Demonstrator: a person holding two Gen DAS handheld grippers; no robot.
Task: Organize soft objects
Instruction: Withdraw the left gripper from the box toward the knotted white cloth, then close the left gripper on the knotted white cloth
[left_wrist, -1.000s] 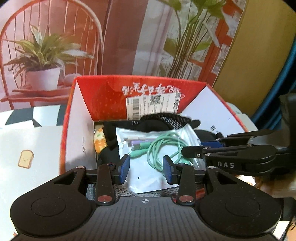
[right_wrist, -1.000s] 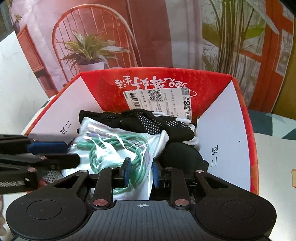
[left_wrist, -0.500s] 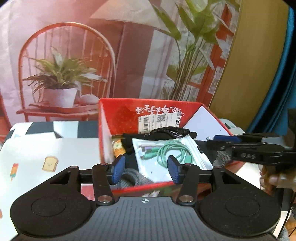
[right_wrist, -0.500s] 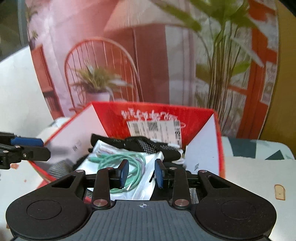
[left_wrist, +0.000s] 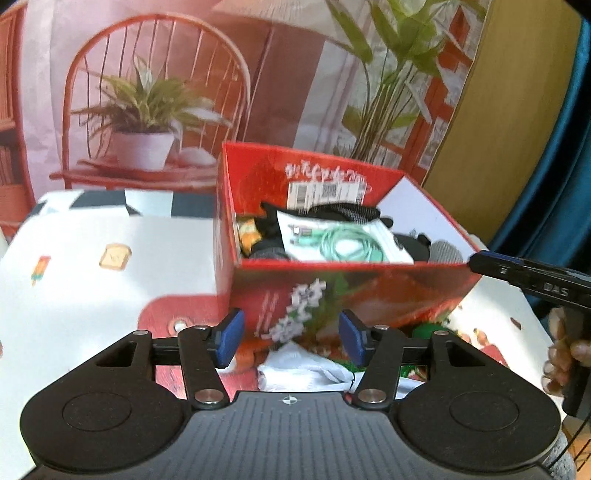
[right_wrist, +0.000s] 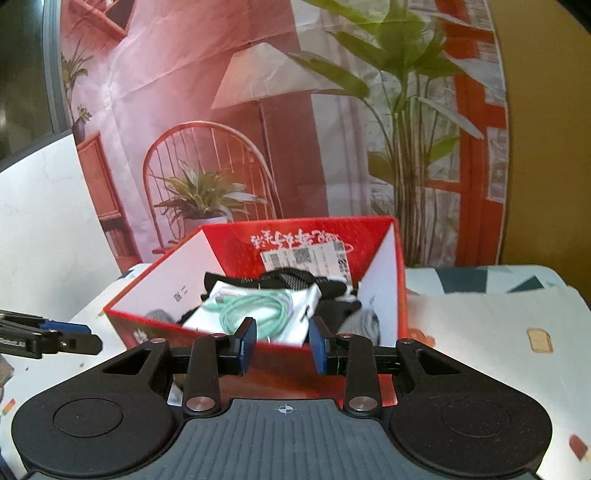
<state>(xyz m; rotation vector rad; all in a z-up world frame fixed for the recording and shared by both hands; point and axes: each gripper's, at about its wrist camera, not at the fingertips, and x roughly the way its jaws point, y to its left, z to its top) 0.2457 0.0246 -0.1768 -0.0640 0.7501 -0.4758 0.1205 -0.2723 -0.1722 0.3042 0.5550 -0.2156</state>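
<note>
We found the left gripper (left_wrist: 291, 338) opening and the right gripper (right_wrist: 282, 345) parted, both empty, with the limp, light white cloth (left_wrist: 306, 374) at six o'clock of the red box (left_wrist: 343, 291), best pinched at a fold.

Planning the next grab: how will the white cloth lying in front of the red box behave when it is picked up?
The white cloth lies crumpled and folded, so it will probably drape limply and hang. It looks thin, likely light. A loose edge may drag against the red box.

Open from above the red cardboard box (left_wrist: 343, 291); bare printed tablecloth (left_wrist: 92, 295) left of it; white cloth (left_wrist: 306, 373) heaped before it.
</note>
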